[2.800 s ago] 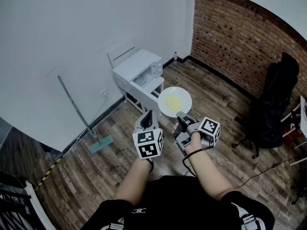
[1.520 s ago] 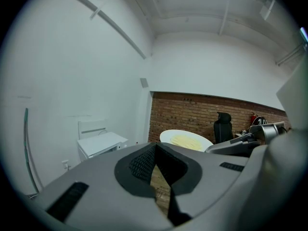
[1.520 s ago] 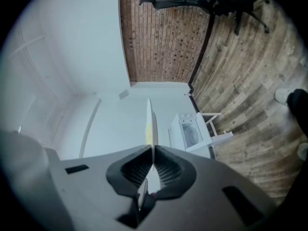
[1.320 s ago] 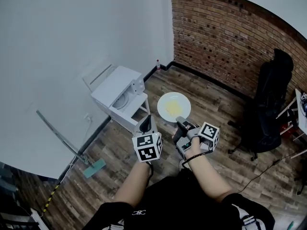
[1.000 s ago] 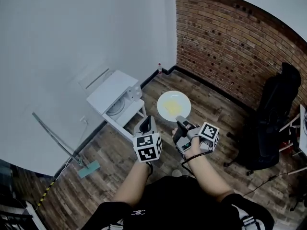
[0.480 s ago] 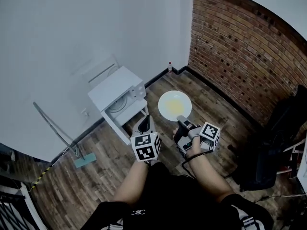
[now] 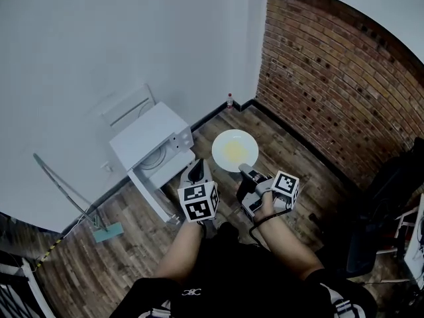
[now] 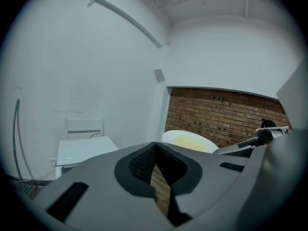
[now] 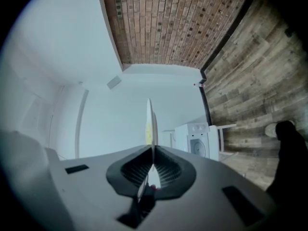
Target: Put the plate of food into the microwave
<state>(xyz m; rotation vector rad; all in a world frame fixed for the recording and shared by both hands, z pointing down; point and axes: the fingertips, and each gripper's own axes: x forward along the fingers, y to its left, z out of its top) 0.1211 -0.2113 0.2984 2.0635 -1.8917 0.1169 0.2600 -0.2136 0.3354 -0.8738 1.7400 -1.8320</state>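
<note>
while the right gripper [image 7: 245, 171] pinches the plate [image 7: 222, 142] by its rim over the floor [image 7: 291, 161] beside the microwave [image 7: 147, 144] — a tilt could slide the food [image 7: 234, 152] off; left gripper [image 7: 197, 172] closed, empty.

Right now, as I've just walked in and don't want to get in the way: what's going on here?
A person holds a plate of yellow food, clamped by its near rim in the right gripper. The left gripper is shut and empty beside it. The plate is in the air over the wood floor, not yet in the white microwave, which stands by the wall with its door open.
</note>
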